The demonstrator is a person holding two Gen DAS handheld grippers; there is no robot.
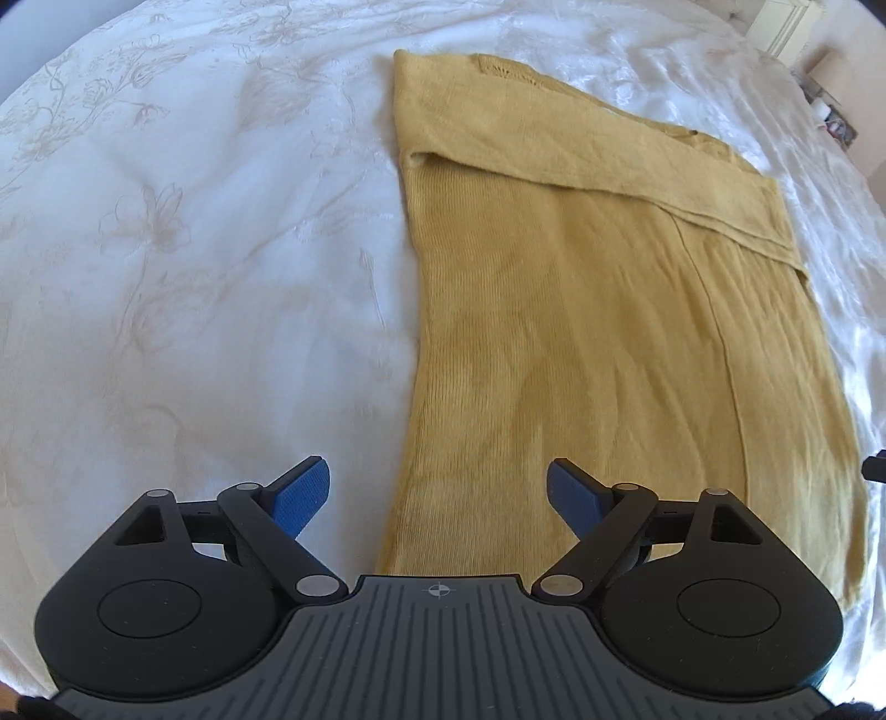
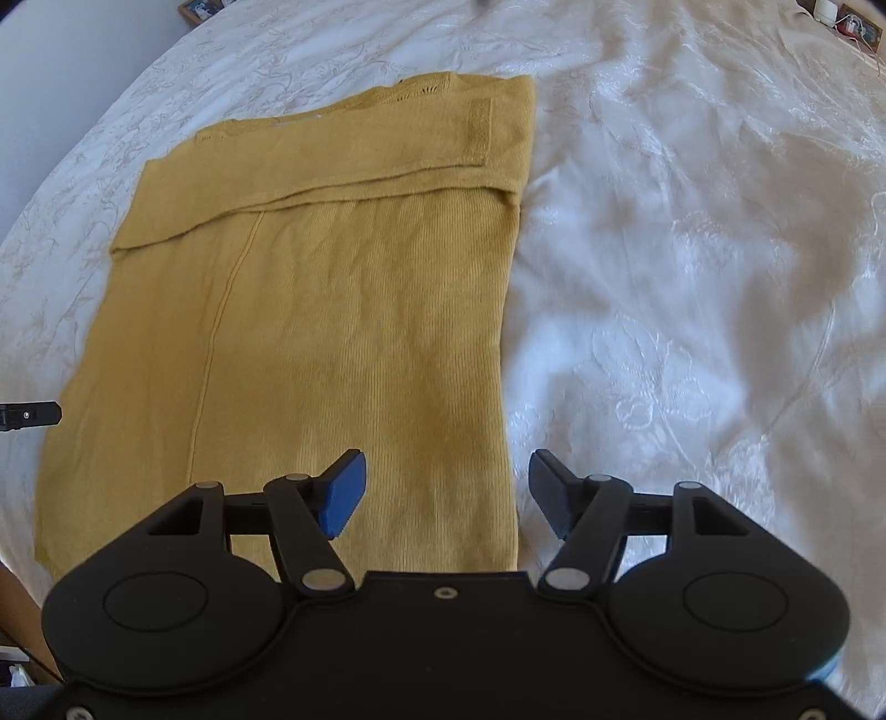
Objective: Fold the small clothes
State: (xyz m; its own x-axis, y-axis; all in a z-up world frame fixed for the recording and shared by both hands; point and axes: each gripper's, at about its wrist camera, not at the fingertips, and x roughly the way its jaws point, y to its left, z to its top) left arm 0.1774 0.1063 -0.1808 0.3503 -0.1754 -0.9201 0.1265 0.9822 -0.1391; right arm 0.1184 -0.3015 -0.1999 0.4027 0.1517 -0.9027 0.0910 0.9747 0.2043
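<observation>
A mustard-yellow knit garment (image 1: 581, 332) lies flat on the white bedspread (image 1: 194, 277), its sleeves folded across the upper part. My left gripper (image 1: 437, 498) hovers open above the garment's near left edge, with nothing between its blue pads. The right wrist view shows the same garment (image 2: 332, 332) with a folded sleeve band near its top. My right gripper (image 2: 446, 490) hangs open over the garment's near right edge, and its blue pads touch nothing. A black tip of the other gripper shows at each view's side edge.
The embroidered white bedspread (image 2: 692, 304) stretches wide on both sides of the garment. A pale cabinet (image 1: 781, 27) and small items stand beyond the bed's far corner. Framed pictures (image 2: 199, 8) sit at the far left, and small items (image 2: 847, 25) at the far right.
</observation>
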